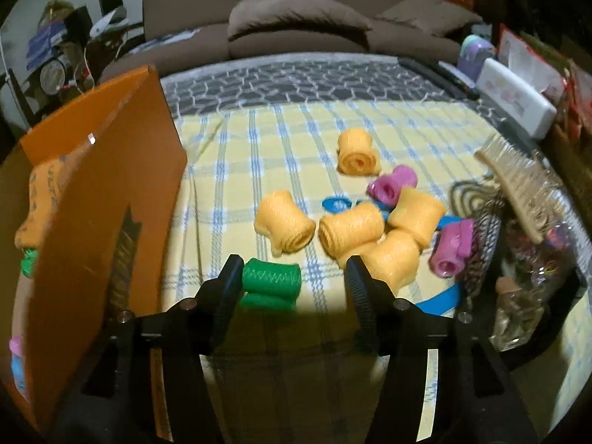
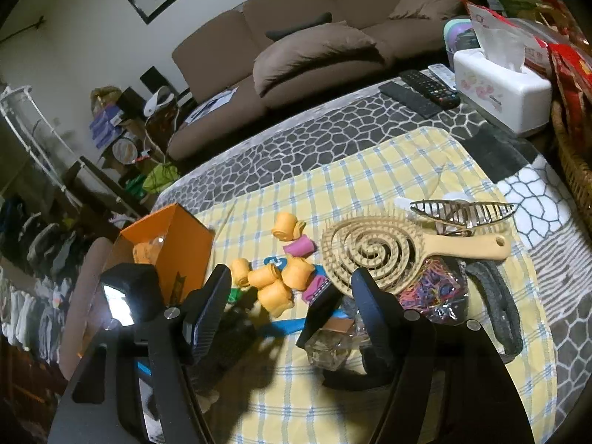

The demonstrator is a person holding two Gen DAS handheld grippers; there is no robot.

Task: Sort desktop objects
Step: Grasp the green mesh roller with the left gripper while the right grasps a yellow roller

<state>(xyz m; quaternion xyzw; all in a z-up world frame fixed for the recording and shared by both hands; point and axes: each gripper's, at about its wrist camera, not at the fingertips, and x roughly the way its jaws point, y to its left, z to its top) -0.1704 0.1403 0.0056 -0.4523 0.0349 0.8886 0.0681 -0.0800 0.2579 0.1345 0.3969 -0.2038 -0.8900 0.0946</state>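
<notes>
1. Cloth (image 1: 281,137): yellow check, under everything.
2. Box (image 1: 111,199): orange, at 9 o'clock of your left gripper; rollers inside.
3. Brush (image 2: 373,255): at 12 o'clock of your right gripper (image 2: 290,288), whose jaws stand apart, gripping nothing.
4. Orange rollers (image 1: 351,231): clustered at 1 o'clock of your left gripper.
5. Green roller (image 1: 272,283): between the spread jaws of your left gripper (image 1: 292,277), against the left finger only.

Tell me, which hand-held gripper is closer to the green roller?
Left. The left hand-held gripper has the green roller right at its fingertips, beside one finger. The right hand-held gripper hovers farther off, over a glass bottle.
</notes>
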